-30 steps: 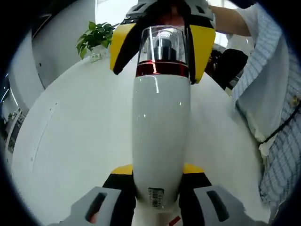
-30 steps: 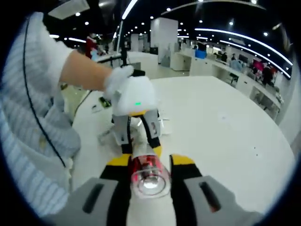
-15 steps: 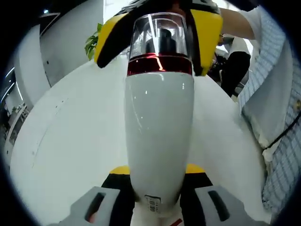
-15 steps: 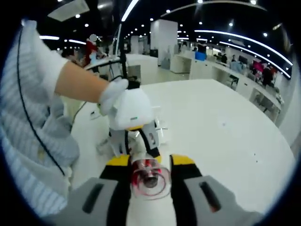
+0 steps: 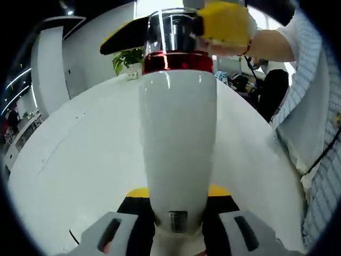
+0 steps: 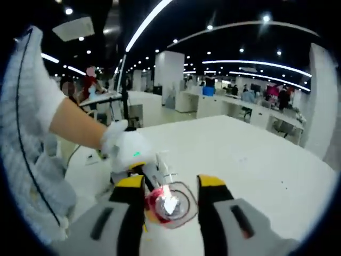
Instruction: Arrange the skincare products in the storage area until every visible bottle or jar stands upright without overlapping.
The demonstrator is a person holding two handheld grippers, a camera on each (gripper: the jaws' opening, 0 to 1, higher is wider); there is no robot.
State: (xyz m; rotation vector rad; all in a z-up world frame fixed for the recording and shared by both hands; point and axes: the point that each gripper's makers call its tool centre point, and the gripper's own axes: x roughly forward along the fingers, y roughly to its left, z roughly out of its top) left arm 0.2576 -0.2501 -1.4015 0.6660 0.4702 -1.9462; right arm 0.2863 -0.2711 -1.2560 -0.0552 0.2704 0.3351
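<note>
Right now the left tool (image 5: 178, 210) pinches the base of a white pump bottle (image 5: 177, 144), its yellow-tipped jaws pressed against the bottle's 2 sides. In the left gripper view the bottle runs straight up the middle, barcode label at the near end, a red metallic collar (image 5: 177, 62) and a clear cap (image 5: 171, 32) at the far end. The right tool (image 5: 224, 24) comes in from the top of that view, 1 yellow jaw on each side of the clear cap; the right-hand jaw looks to be touching it, the left-hand one I cannot tell.

From the right gripper view the same cap (image 6: 170, 204) faces the lens end-on, sitting between the jaws of the right tool (image 6: 169, 188), with the red collar showing through it. Whether those jaws actually squeeze the cap cannot be told. Beyond it a gloved hand (image 6: 127, 150) grips the left tool's white housing.

Beneath the bottle lies a round white worktop (image 5: 85, 160). A potted plant (image 5: 128, 58) stands at its far edge. A striped sleeve (image 5: 314, 122) fills the right side of the left gripper view.
</note>
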